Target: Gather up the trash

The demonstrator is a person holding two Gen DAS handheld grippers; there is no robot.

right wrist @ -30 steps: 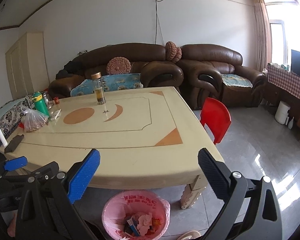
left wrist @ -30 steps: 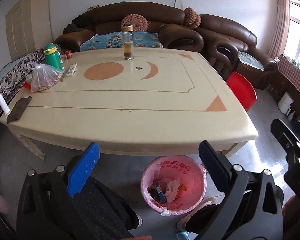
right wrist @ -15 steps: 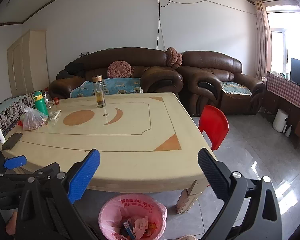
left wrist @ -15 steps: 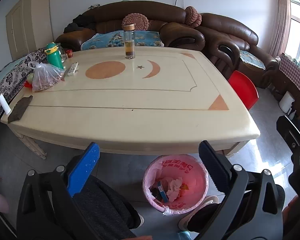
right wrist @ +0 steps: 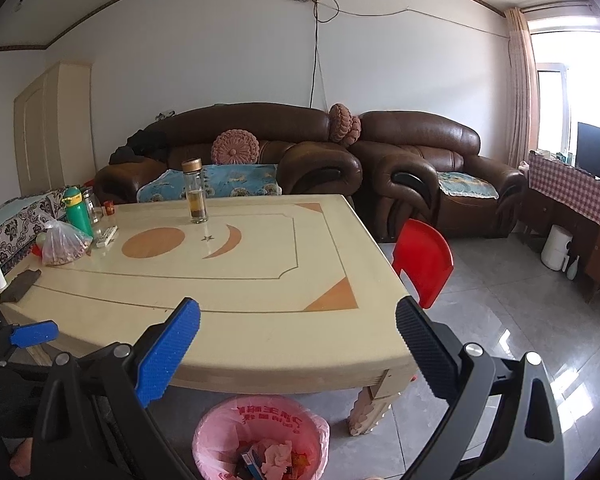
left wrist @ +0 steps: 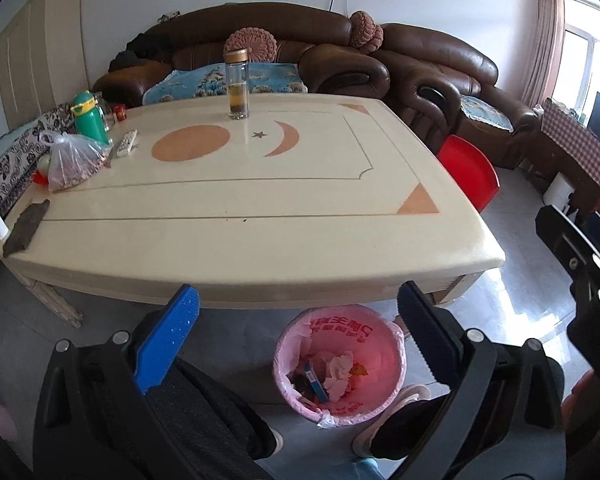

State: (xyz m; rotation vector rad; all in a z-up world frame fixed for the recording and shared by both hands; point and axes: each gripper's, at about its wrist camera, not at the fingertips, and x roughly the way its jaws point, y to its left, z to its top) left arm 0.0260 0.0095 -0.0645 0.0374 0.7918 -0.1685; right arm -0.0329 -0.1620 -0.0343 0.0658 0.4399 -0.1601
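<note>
left view alone showed dark trousers (left wrist: 204, 408) below the left gripper (left wrist: 296, 332), fingers spread wide, empty. pink-lined bin (left wrist: 337, 362) sat on the floor at the desk (left wrist: 260, 208) edge, holding tissue and wrappers. right gripper (right wrist: 298, 344) likewise agape, empty.

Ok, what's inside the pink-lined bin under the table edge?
The bin holds crumpled white tissue, a blue-edged flat packet and some orange and dark scraps. Whatever lies beneath that top layer is covered, and the bag lining hides the bin's walls.
</note>
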